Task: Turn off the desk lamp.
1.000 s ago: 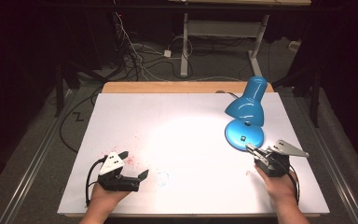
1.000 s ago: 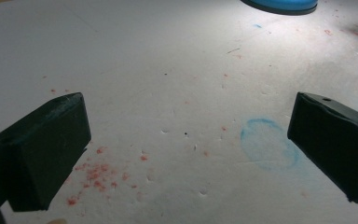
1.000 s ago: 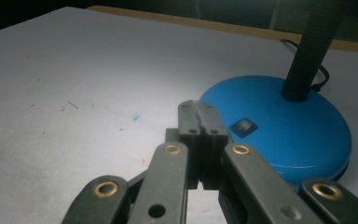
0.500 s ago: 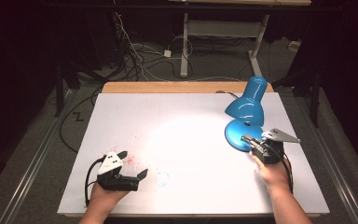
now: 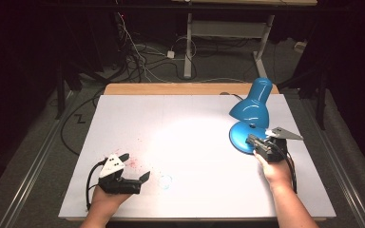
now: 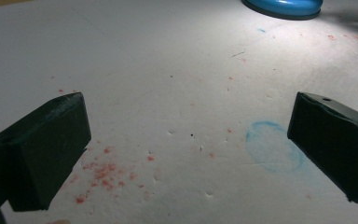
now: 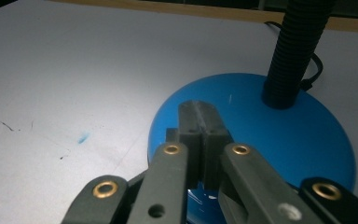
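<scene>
- While the blue desk lamp (image 5: pixel 252 116) is sitting at the far right of the white surface (image 5: pixel 190 128), its shade is tipping down and throwing a bright pool of light across the middle of the board.
- The right claw (image 5: pixel 253 141) is hovering right over the near edge of the lamp's round blue base (image 7: pixel 279 135), held from below by the person's right hand (image 5: pixel 274 167).
- In the right gripper view its two dark jaws are pressing flat against each other, so it's clenched with nothing between them; whether the tips are actually touching the base or just floating above it, I can't tell.
- The ribbed black neck (image 7: pixel 296 51) of the lamp is rising from the far side of that base, with a dark cord trailing off behind it.
- The left claw (image 5: pixel 142 179) is resting low at the near left of the surface, pointing roughly toward the right, with the left hand (image 5: pixel 105 200) wrapping around its body and the grey three-cornered plate sitting on top.
- That one is released: in the left gripper view the jaws are standing wide apart with only bare board between them.
- Between and just ahead of those jaws there's a scatter of red specks (image 6: pixel 105 170) and a faint blue ring (image 6: pixel 272 147) staining the board.
- The two claws are staying well apart from each other, one on each side of the surface.
</scene>
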`<state>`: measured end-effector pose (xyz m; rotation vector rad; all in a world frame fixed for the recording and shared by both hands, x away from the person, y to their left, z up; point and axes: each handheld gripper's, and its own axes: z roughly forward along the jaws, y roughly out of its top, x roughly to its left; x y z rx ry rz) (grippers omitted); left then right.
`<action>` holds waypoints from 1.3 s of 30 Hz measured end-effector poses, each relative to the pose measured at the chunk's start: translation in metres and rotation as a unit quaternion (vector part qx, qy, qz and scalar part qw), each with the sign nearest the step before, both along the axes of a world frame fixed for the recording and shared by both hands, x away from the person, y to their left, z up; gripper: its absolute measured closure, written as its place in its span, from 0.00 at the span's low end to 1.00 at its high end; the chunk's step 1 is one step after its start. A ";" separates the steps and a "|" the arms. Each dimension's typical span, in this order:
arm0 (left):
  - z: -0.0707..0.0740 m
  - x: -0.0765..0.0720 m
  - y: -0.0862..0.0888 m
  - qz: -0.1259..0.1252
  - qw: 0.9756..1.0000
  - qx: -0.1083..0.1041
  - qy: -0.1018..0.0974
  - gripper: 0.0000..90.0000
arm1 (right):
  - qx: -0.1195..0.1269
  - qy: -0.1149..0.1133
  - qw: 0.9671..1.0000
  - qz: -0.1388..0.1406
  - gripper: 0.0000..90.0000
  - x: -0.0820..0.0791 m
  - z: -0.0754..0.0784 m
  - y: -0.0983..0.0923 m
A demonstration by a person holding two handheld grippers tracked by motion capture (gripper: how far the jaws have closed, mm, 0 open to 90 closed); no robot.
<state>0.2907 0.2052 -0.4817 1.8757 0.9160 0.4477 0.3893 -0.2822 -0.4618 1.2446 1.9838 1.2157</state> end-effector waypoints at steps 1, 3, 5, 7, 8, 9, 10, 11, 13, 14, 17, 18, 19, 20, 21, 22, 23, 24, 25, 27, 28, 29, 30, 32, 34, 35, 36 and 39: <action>0.000 0.000 0.000 0.000 1.000 0.000 0.000 0.00 | 0.001 0.002 1.000 -0.001 1.00 0.002 -0.001 0.000; 0.000 0.000 0.000 0.000 1.000 0.000 0.000 0.00 | 0.000 0.006 1.000 -0.004 1.00 0.004 -0.002 -0.001; 0.000 0.000 0.000 0.000 1.000 0.000 0.000 0.00 | 0.001 0.009 1.000 -0.006 1.00 0.005 -0.004 -0.001; 0.000 0.001 0.000 0.001 1.000 0.000 0.001 0.00 | 0.003 0.014 1.000 -0.007 1.00 0.007 -0.005 -0.002; 0.000 0.001 0.000 0.001 1.000 0.000 0.001 0.00 | 0.003 0.014 1.000 -0.007 1.00 0.007 -0.005 -0.002; -0.001 0.001 0.000 0.002 1.000 -0.001 0.001 0.00 | 0.003 0.018 1.000 -0.008 1.00 0.008 -0.006 -0.003; -0.001 0.001 0.000 0.001 1.000 -0.001 0.001 0.00 | 0.003 0.018 1.000 -0.008 1.00 0.008 -0.006 -0.003; -0.001 0.001 0.000 0.002 1.000 -0.001 0.002 0.00 | 0.005 0.022 1.000 -0.008 1.00 0.009 -0.008 -0.003; -0.001 0.001 0.000 0.002 1.000 -0.001 0.002 0.00 | 0.004 0.024 1.000 -0.009 1.00 0.010 -0.009 -0.003; -0.001 0.001 0.000 0.002 1.000 -0.001 0.002 0.00 | 0.004 0.025 1.000 -0.009 1.00 0.011 -0.009 -0.003; -0.001 0.001 0.000 0.001 1.000 -0.002 0.004 0.00 | 0.003 0.029 1.000 -0.009 1.00 0.011 -0.010 -0.003; -0.001 0.001 0.000 0.001 1.000 -0.002 0.004 0.00 | 0.003 0.029 1.000 -0.009 1.00 0.011 -0.010 -0.003; -0.002 0.001 0.000 0.000 1.000 -0.002 0.004 0.00 | 0.001 0.033 0.999 -0.009 1.00 0.012 -0.012 -0.004; -0.002 0.002 0.000 0.000 1.000 -0.001 0.005 0.00 | 0.006 0.035 0.999 -0.010 1.00 0.012 -0.013 -0.004; -0.002 0.002 0.000 0.000 1.000 -0.001 0.005 0.00 | 0.005 0.033 0.999 -0.008 1.00 0.012 -0.013 -0.004; -0.002 0.002 0.000 0.000 1.000 -0.003 0.006 0.00 | 0.003 0.031 0.999 -0.007 1.00 0.013 -0.013 -0.004; -0.002 0.002 0.000 0.000 1.000 -0.003 0.006 0.00 | 0.004 0.031 0.999 -0.006 1.00 0.013 -0.013 -0.004; -0.002 0.002 0.000 0.000 1.000 -0.002 0.006 0.00 | 0.004 0.031 0.999 -0.006 1.00 0.013 -0.013 -0.004; -0.002 0.002 0.000 -0.001 1.000 -0.002 0.006 0.00 | 0.005 0.031 0.999 -0.005 1.00 0.013 -0.013 -0.004; -0.002 0.001 0.000 0.000 1.000 -0.002 0.005 0.00 | 0.011 0.035 0.999 -0.005 1.00 0.013 -0.014 -0.005; -0.002 0.001 0.000 0.000 1.000 -0.002 0.005 0.00 | 0.011 0.035 0.999 -0.005 1.00 0.013 -0.014 -0.005; -0.002 0.001 0.000 0.000 1.000 -0.003 0.005 0.00 | 0.011 0.035 0.999 -0.005 1.00 0.013 -0.014 -0.005; -0.002 0.001 0.000 0.000 1.000 -0.003 0.005 0.00 | 0.011 0.033 0.999 -0.006 1.00 0.013 -0.014 -0.004; -0.001 0.001 0.000 0.000 1.000 -0.004 0.004 0.00 | 0.012 0.032 0.999 -0.005 1.00 0.013 -0.014 -0.005; -0.002 0.001 0.000 0.001 1.000 -0.004 0.005 0.00 | 0.011 0.030 0.999 -0.004 1.00 0.013 -0.014 -0.005; -0.002 0.001 0.000 0.000 1.000 -0.003 0.005 0.00 | 0.011 0.029 1.000 -0.003 1.00 0.013 -0.015 -0.005; -0.002 0.001 0.000 0.000 1.000 -0.003 0.005 0.00 | 0.013 0.031 0.999 -0.002 1.00 0.013 -0.015 -0.006; -0.003 0.002 0.000 0.000 1.000 -0.002 0.007 0.00 | 0.014 0.034 0.999 -0.001 1.00 0.012 -0.015 -0.005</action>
